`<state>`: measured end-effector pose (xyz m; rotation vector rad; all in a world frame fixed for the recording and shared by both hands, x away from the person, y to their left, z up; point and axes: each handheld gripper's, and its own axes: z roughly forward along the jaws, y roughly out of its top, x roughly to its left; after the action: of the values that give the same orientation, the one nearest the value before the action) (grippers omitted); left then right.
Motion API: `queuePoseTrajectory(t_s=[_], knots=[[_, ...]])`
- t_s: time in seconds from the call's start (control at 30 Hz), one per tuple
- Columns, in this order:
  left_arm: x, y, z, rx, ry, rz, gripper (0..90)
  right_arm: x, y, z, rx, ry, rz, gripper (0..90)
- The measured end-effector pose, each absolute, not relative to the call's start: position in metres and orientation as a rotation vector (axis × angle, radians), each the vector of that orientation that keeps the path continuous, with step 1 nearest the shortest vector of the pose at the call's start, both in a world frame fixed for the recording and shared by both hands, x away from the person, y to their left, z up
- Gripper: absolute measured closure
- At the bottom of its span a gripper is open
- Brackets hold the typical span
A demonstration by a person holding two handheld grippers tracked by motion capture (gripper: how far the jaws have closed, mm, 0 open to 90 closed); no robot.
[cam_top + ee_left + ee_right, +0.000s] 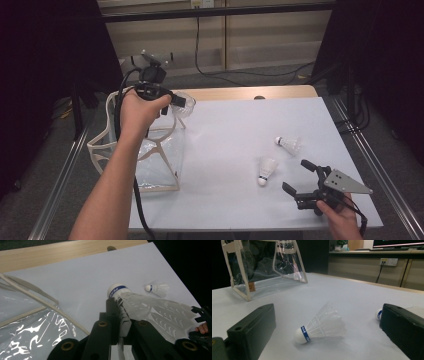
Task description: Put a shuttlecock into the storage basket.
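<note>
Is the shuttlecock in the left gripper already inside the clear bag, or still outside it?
Outside. The left gripper pinches the shuttlecock by its skirt above the clear bag; nothing shows inside the bag.

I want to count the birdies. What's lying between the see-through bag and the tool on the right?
Two birdies lie on the table between the bag and the right tool, in the high view.

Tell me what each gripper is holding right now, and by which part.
The left gripper pinches a shuttlecock by its plastic skirt, cork end pointing outward. The right gripper is open and holds nothing.
</note>
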<state>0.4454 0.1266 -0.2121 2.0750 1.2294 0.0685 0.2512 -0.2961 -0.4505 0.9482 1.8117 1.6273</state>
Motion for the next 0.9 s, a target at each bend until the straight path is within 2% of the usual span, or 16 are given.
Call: queuePoseTrajectory(t_s=[0.9], knots=[[0.447,0.141,-0.207,2.066,1.266,0.091,88.1,0.251,-0.296,-0.451,0.950,1.809,1.629,0.3]])
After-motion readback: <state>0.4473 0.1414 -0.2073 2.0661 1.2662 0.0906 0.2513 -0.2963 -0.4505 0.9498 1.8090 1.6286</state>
